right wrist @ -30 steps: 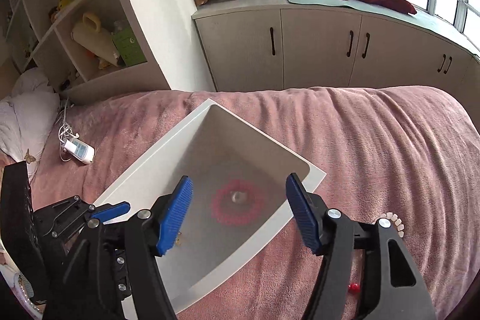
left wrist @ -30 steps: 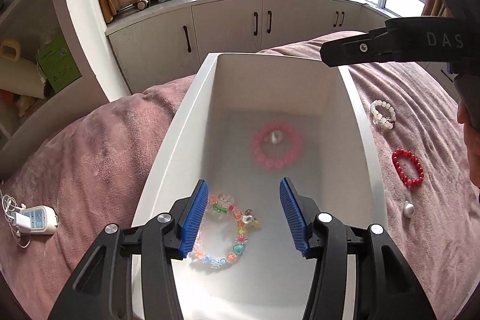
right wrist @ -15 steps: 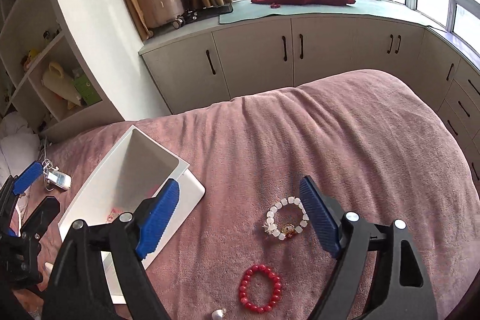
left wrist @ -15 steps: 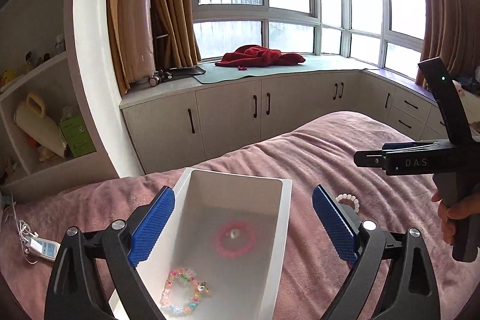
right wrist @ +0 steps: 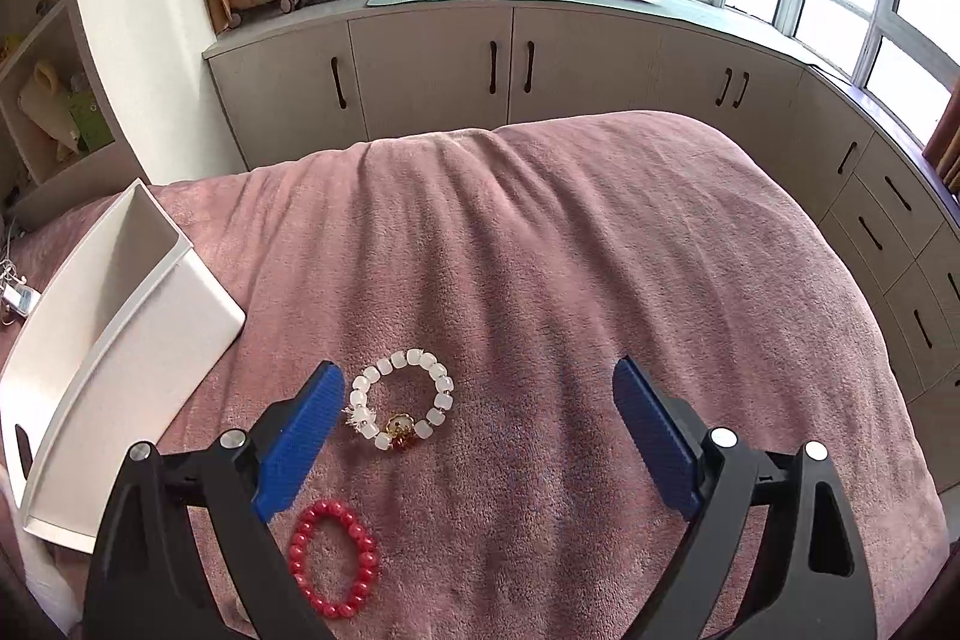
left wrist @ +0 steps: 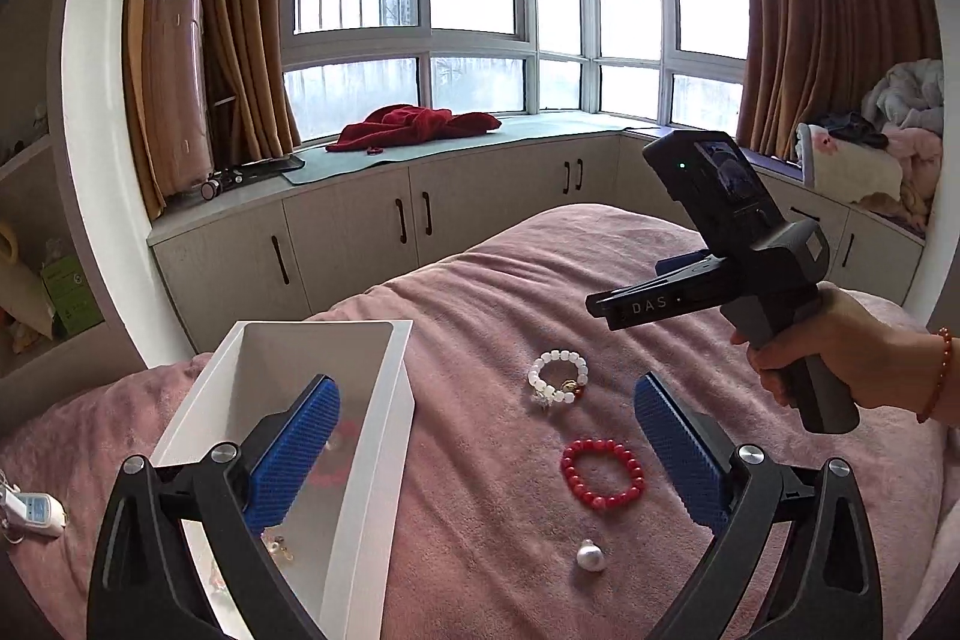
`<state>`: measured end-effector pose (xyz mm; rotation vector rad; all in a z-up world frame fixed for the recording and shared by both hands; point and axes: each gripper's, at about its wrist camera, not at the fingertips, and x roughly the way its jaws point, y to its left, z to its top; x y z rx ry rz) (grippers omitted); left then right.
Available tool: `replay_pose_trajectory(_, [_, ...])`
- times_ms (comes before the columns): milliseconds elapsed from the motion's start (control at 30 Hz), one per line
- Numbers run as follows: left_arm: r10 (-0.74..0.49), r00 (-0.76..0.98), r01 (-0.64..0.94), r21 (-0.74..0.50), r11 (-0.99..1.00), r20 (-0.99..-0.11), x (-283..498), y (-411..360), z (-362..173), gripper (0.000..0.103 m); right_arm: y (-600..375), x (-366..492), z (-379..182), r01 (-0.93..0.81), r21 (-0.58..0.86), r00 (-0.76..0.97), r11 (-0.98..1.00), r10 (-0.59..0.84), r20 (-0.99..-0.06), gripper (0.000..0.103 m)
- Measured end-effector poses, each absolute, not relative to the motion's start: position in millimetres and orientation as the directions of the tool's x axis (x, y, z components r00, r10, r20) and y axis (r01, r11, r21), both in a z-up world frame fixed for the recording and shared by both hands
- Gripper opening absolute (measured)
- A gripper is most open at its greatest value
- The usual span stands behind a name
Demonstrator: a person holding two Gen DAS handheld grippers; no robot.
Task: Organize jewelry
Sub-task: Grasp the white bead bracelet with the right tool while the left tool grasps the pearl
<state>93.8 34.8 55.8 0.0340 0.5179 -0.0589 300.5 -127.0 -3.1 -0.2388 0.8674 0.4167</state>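
A white bin [left wrist: 372, 436] stands on the pink blanket at the left; my left finger hides most of the bracelets inside it. To its right lie a white bead bracelet [left wrist: 536, 377], a red bead bracelet [left wrist: 570, 478] and a loose pearl [left wrist: 590, 556]. My left gripper [left wrist: 486, 383] hovers above the bin's right wall, its jaws opening with nothing between them. My right gripper [right wrist: 477, 367] stands open over the white bead bracelet [right wrist: 444, 388], which lies near its left finger. The red bracelet [right wrist: 297, 556] is closer in, under that finger. A hand [left wrist: 840, 340] holds the right gripper.
The bin [right wrist: 150, 334] is left of the right gripper. A white device with a cord [left wrist: 33, 511] lies at the far left. Beyond the bed's edge are cabinets [left wrist: 360, 232], a red cloth [left wrist: 414, 124] on the window seat and a suitcase [left wrist: 177, 88].
My left gripper rose out of the bin and swung right, its jaws widening. My right gripper moved from over the bin to above the white bracelet, its jaws wider too.
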Motion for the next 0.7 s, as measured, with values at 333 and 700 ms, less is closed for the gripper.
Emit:
replay_pose_trajectory(333, [-0.159, 0.868, 0.207, 0.052, 0.977, -0.470, 85, 6, 1, 0.099, -121, 313, -63, -0.486, -0.116, 0.565, 0.866, 0.210, -0.798, 0.084])
replay_pose_trajectory(700, [-0.234, 0.721, 0.324, 0.018, 0.946, -0.652, 124, -18, -65, 0.074, -112, 319, -91, -0.529, -0.168, 0.596, 0.832, 0.223, -0.771, 0.078])
